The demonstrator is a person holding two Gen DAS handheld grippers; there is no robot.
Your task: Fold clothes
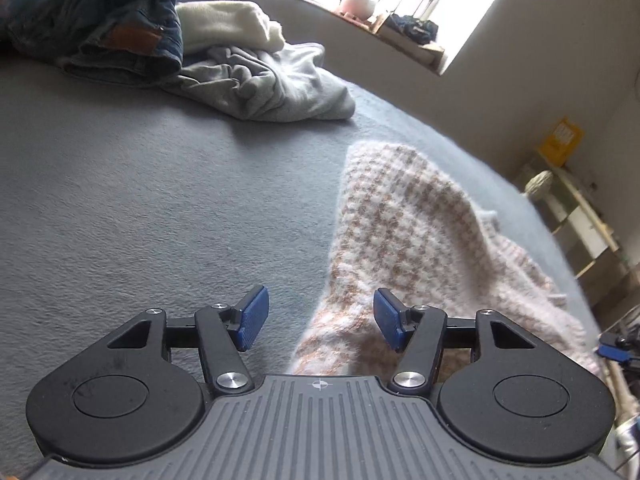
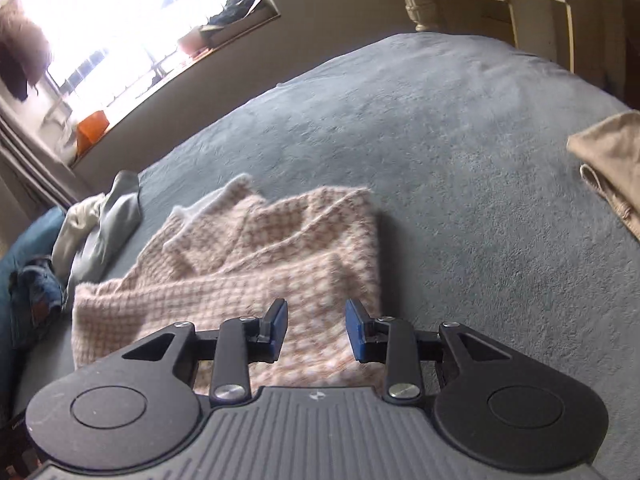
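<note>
Nearest in the left wrist view, the left tongs (image 1: pixel 321 318) stand wide apart with nothing between them, hovering over the near edge of the checked knit (image 1: pixel 404 240), which runs away toward 1 o'clock across the grey bed (image 1: pixel 160 200). In the right wrist view the right tongs (image 2: pixel 316 330) are likewise apart and empty, just above the same knit (image 2: pixel 248 264), which lies there in loose overlapping layers, partly doubled over itself but not squared.

This fits either a fold under way or a finished one just let go; the pictures do not settle which.

Farther off, at 11 o'clock, a rumpled heap of clothes (image 1: pixel 256 84) lies unfolded. A tan garment (image 2: pixel 612 168) lies at 2 o'clock, well apart.
</note>
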